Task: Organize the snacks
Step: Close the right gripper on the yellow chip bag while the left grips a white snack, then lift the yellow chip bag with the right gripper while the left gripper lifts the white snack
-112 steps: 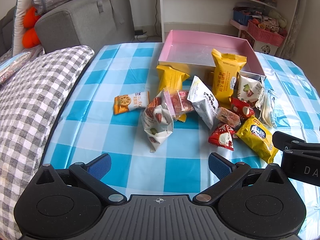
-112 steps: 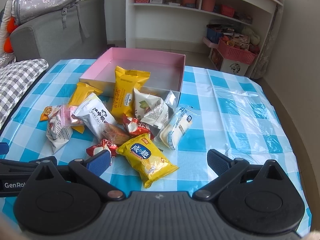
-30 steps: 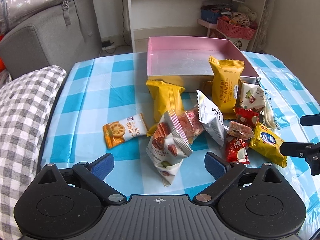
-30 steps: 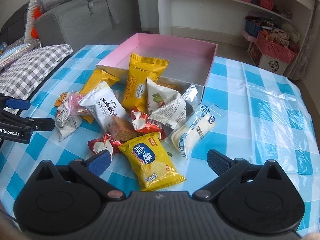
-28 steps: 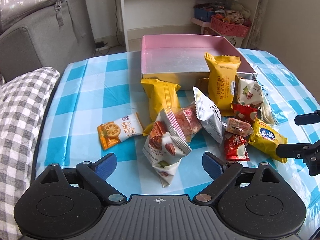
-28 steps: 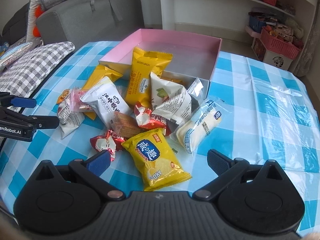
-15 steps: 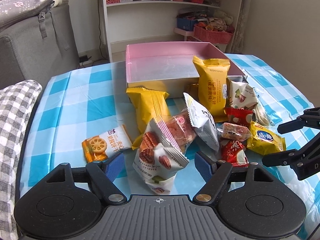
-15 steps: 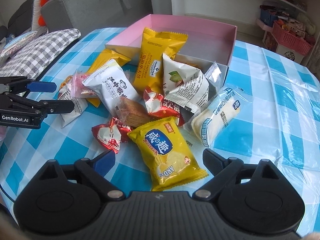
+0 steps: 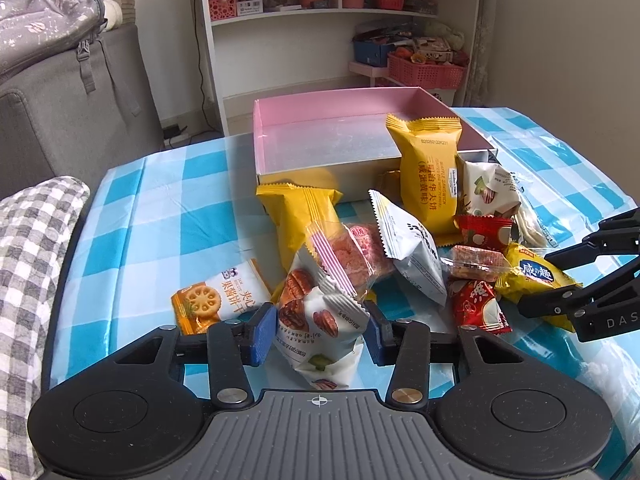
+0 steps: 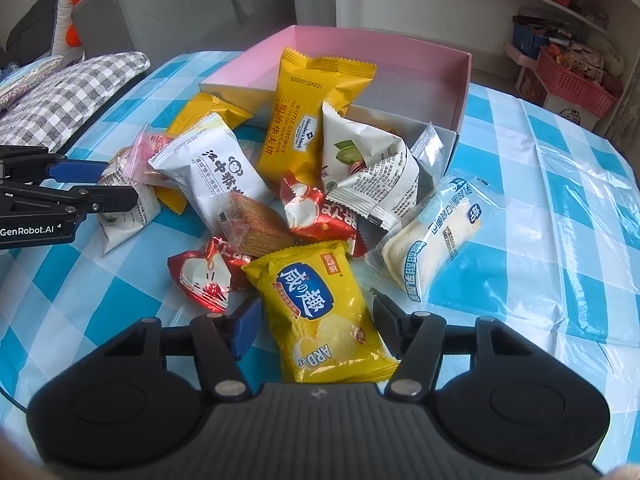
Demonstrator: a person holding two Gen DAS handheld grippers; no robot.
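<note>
**Snack packets caught at both ends of the pile**

Packets lie heaped on the blue-checked tablecloth (image 9: pixel 168 208) just in front of the pink box (image 9: pixel 360 120), which holds nothing yet, so the sorting has barely begun. The left gripper (image 9: pixel 318 334) has just been closing around the white nut packet (image 9: pixel 320 320) at the pile's near left edge; its blue pads touch the wrapper on both sides, a grip on the loosest outlying piece. The right gripper (image 10: pixel 316 330) has likewise been closing on the yellow chip bag (image 10: pixel 320 312), which lies flat between its jaws, though its pads seem only to brush the bag's edges, so a firm hold cannot be confirmed. Each tool takes the packet nearest it, likely so the arms stay apart. A tall yellow waffle packet (image 10: pixel 308 112) leans on the box's front wall, a pistachio packet (image 10: pixel 368 168) beside it. Both grabbed bags are puffy and may slip when lifted.
</note>
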